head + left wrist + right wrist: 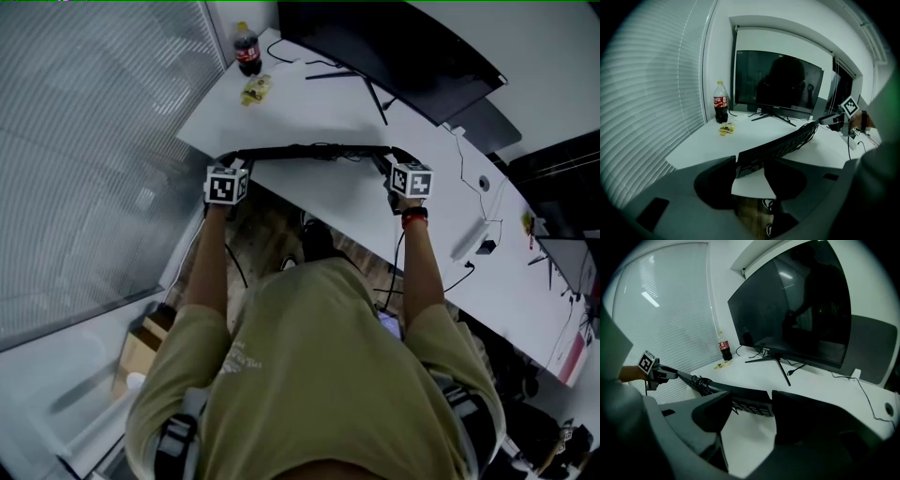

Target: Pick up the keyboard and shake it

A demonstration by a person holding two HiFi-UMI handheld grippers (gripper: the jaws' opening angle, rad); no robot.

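Above white desk [309, 98], keyboard [309, 149] gripped by left tool [750, 171] and right tool [752, 406], red-labelled cola bottle [247, 49] behind

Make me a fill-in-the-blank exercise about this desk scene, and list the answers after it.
1. The left gripper and the right gripper each clamp one end of the black ____.
2. The bottle beside the monitor has a ____ label.
3. A small yellow packet lies on the ____ desk.

Missing words: keyboard; red; white.
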